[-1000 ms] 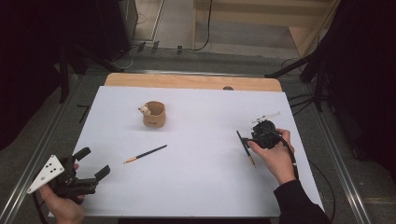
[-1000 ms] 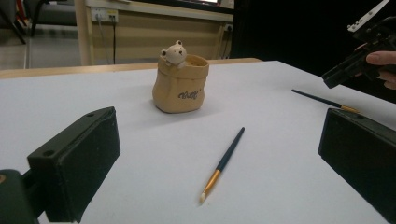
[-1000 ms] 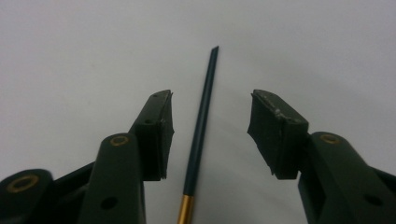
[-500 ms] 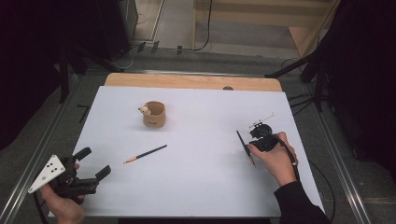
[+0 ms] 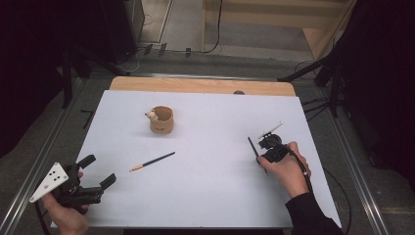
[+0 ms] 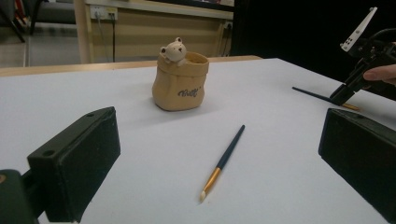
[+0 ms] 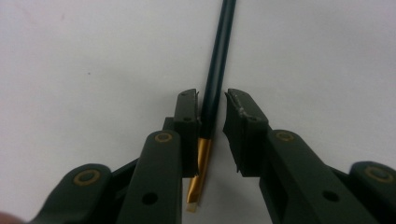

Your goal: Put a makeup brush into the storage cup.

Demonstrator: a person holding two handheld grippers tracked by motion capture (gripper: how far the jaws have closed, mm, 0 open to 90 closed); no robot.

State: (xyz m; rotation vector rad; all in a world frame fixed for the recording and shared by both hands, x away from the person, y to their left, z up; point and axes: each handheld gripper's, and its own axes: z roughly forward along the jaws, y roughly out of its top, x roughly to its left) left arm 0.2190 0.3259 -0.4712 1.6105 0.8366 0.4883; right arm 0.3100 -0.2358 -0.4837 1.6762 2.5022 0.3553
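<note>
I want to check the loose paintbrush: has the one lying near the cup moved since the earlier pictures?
No. The paintbrush lies at the same slant, below and left of the bear cup, apart from both grippers.

High overhead, two low close gripper views

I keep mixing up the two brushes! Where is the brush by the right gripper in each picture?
High view: brush right of middle.
Left gripper view: brush at far right.
Right gripper view: brush in centre, upright.
Landmark: right gripper, jaws just closing, brush between them.
</note>
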